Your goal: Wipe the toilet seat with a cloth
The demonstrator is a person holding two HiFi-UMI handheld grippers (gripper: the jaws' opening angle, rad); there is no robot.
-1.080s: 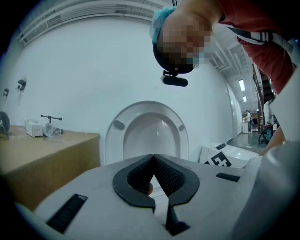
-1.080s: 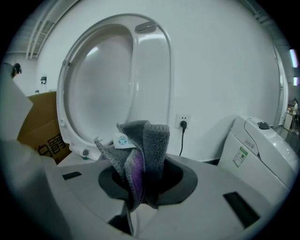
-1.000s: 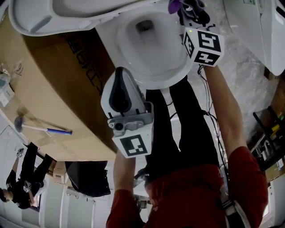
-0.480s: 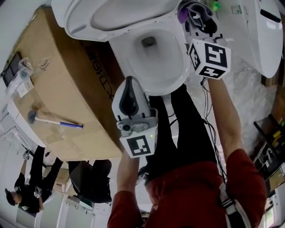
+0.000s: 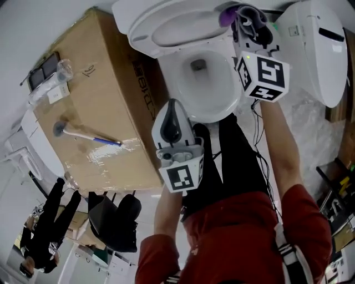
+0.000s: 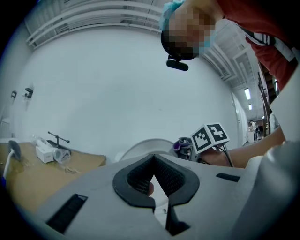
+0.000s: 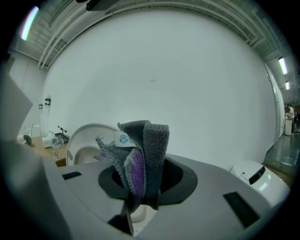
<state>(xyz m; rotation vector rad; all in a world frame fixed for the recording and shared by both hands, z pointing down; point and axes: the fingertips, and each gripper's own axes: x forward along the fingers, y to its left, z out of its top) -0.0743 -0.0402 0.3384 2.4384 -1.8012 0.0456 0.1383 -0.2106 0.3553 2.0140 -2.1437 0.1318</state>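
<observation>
over the back right edge of the toilet bowl (image 5: pixel 219 102), the right tongs (image 5: pixel 248 25) are squeezing the cloth (image 5: pixel 226 16). their two sides are pressing on its lower part, and the rest is sticking out past the tips. in the right gripper view the cloth (image 7: pixel 151 145) is standing tall. its long way is running the same way the right tongs (image 7: pixel 145 168) are pointing, toward a white wall. it is folded, grey outside and purple inside, with a small white tag (image 7: pixel 123 138) showing near the top.

the toilet seat (image 5: pixel 161 30) is standing lifted up, just left of the cloth. i cannot tell if they are touching.

the left tongs (image 5: pixel 173 125) are hanging over the near edge of the bowl. in the left gripper view the left tongs (image 6: pixel 153 158) are shut tight, holding nothing. the open bowl is lying between the two tongs.

a big cardboard box (image 5: pixel 94 94) is sitting right beside the toilet on the left, with a hammer (image 5: pixel 83 135) lying on top. another toilet (image 5: pixel 313 44) is standing near on the right, with a strip of floor (image 5: pixel 302 116) showing between them.
</observation>
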